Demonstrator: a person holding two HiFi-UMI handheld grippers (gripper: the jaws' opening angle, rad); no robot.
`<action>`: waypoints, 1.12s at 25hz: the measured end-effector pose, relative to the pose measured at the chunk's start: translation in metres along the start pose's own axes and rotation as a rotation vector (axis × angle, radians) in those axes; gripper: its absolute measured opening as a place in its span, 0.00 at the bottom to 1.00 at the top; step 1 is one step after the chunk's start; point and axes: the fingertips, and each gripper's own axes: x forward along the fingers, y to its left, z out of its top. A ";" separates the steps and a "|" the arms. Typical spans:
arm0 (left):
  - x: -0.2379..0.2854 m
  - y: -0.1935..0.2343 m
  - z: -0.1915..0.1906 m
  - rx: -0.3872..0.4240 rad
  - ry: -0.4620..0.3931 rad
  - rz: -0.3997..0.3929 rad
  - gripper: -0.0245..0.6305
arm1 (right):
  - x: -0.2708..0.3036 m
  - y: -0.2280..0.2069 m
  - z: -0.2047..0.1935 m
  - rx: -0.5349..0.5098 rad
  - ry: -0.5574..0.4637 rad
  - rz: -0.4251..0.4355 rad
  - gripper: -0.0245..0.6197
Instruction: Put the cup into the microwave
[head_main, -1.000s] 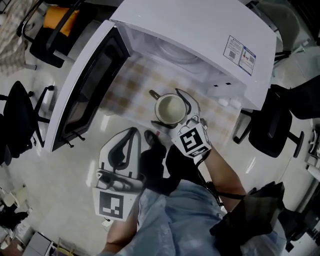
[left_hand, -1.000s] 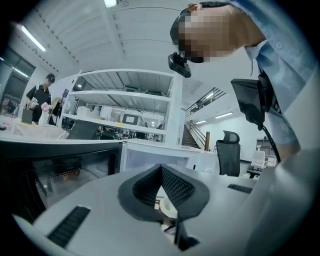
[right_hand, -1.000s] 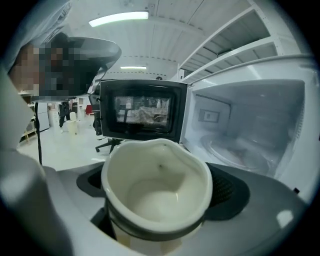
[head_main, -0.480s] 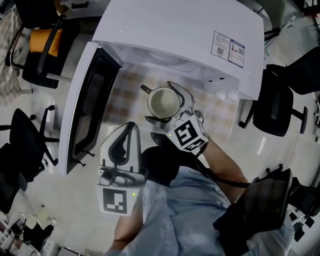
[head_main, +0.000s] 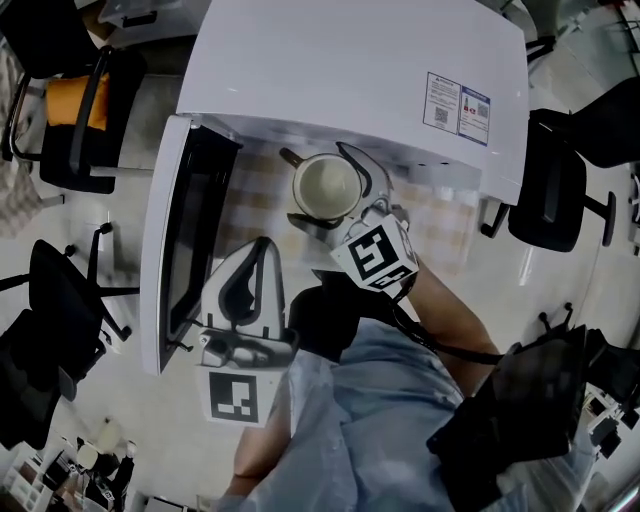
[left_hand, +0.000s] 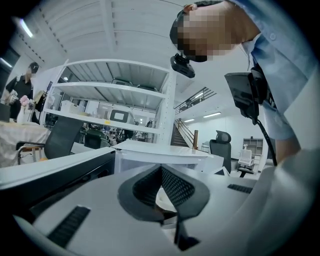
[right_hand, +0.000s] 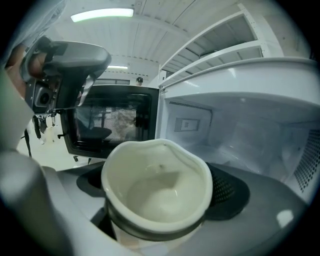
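An empty cream cup with a dark band and a small handle is clamped upright in my right gripper, right at the mouth of the white microwave. In the right gripper view the cup fills the foreground between the dark pads, with the lit white cavity ahead and to the right. The microwave door stands swung open to the left, its window dark. My left gripper hangs back near the person's body with its jaws together and nothing between them.
The microwave sits on a checked cloth over the table. Black office chairs stand to the right and another chair to the left, on a pale floor. The open door blocks the left side of the opening.
My right gripper has carried the cup forward from in front of the microwave to the edge of its opening. The left gripper stayed low near the body.
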 end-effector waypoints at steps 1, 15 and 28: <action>0.002 0.001 0.002 0.000 0.002 -0.004 0.04 | 0.001 -0.003 0.003 0.003 -0.001 -0.007 0.88; 0.032 0.015 0.019 -0.006 0.021 -0.040 0.04 | 0.026 -0.055 0.015 0.057 0.027 -0.116 0.88; 0.052 0.036 0.018 -0.038 0.033 -0.027 0.04 | 0.052 -0.098 -0.006 0.103 0.072 -0.205 0.88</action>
